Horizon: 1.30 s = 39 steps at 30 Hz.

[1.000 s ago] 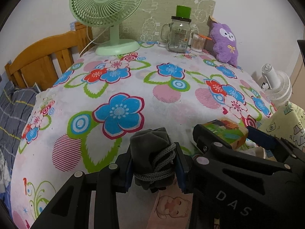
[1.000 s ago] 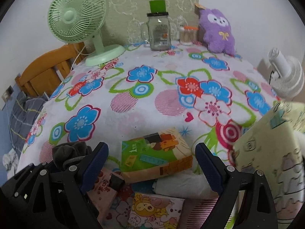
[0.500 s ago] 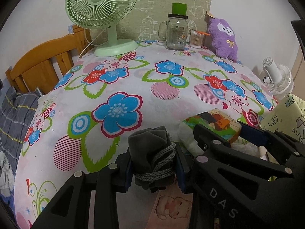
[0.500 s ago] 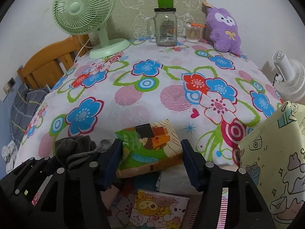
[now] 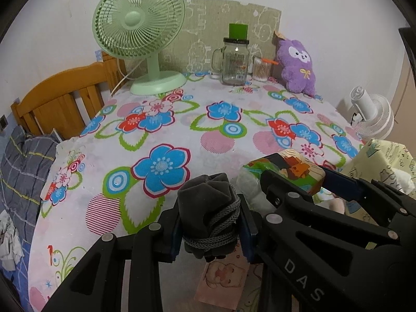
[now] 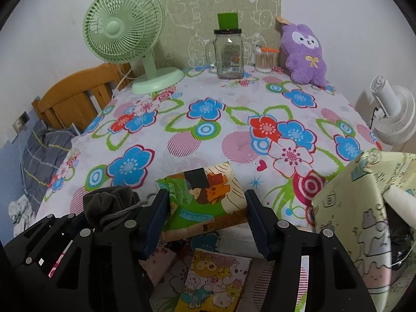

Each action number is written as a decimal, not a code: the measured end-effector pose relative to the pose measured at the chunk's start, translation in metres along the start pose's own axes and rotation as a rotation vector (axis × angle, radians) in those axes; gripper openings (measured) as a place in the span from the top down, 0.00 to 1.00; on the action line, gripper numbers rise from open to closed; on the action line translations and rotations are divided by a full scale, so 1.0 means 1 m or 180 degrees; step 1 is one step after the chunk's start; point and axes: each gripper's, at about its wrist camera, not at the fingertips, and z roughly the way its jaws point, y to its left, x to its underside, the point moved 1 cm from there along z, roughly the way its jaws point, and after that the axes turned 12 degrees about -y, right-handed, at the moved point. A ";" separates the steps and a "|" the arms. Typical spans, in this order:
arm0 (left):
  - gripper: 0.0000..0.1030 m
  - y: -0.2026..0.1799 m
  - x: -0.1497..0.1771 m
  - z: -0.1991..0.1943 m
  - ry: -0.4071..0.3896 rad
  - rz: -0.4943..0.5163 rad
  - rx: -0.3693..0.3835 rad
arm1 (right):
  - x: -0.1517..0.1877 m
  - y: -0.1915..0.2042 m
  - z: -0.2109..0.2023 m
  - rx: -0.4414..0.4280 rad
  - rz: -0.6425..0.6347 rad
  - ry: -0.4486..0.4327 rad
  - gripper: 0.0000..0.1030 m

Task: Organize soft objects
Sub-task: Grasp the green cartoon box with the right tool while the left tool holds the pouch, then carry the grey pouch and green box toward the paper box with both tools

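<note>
Left cam: my right gripper (image 5: 291,179) blocks the stuff at the table (image 5: 182,130) edge, pics cut off. Left gripper (image 5: 210,223) clamped on gray pouch (image 5: 208,208).

Right cam: gripper squeezing the tissue pack (image 6: 205,195) over the table's near edge, pads touching both sides.

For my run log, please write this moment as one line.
left gripper: shut on grey drawstring pouch | right gripper: shut on tissue pack | both near front table edge

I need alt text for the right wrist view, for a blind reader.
The right gripper is shut on a green cartoon-printed soft pack at the near edge of a flowered table. Beside it, the left gripper holds a grey pouch. A green fan, jar and purple plush stand behind.
</note>
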 end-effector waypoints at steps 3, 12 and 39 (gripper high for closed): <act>0.65 -0.002 -0.004 -0.009 -0.0061 0.0003 0.0010 | -0.003 0.000 -0.008 0.0000 -0.0010 -0.0050 0.40; 0.65 -0.008 -0.013 -0.033 -0.0234 0.0003 0.0037 | -0.012 0.001 -0.038 0.0014 -0.0045 -0.0241 0.40; 0.65 -0.027 -0.040 -0.106 -0.0651 0.0021 0.0015 | -0.041 -0.003 -0.121 -0.0074 -0.0129 -0.0670 0.40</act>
